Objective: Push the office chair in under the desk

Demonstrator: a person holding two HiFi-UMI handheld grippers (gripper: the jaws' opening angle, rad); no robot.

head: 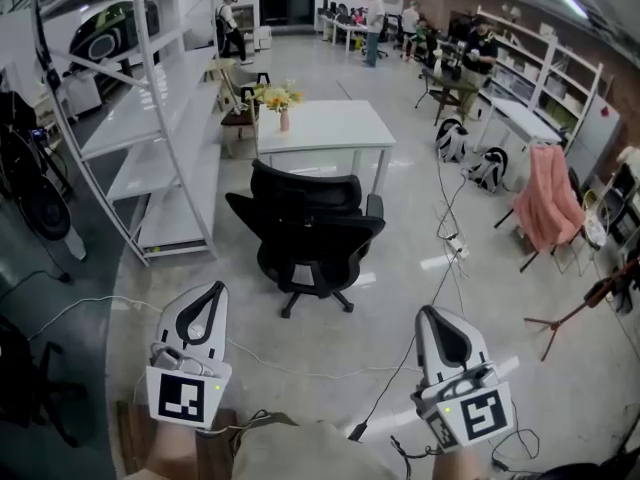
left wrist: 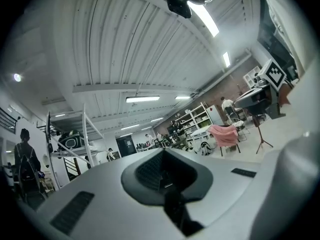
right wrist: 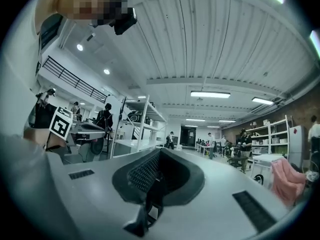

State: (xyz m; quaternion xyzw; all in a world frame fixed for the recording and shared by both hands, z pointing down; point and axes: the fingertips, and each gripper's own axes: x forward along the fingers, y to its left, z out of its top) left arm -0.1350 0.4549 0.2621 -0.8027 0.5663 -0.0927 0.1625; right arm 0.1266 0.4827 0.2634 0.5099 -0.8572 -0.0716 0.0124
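A black office chair [head: 305, 233] stands on the floor in front of a white desk [head: 325, 123], pulled out from it, with its backrest turned toward me. My left gripper [head: 212, 290] and right gripper [head: 432, 315] are low in the head view, well short of the chair and touching nothing. Both have their jaws shut and empty. The left gripper view shows its closed jaws [left wrist: 162, 176] tilted up toward the ceiling. The right gripper view shows the same for its jaws [right wrist: 157, 176]. Neither gripper view shows the chair.
A vase of yellow flowers [head: 280, 103] stands on the desk's left corner. White shelving [head: 150, 118] runs along the left. Cables [head: 445, 253] cross the floor right of the chair. A chair draped in pink cloth [head: 548, 208], backpacks [head: 470, 158] and a tripod [head: 580, 308] stand at the right.
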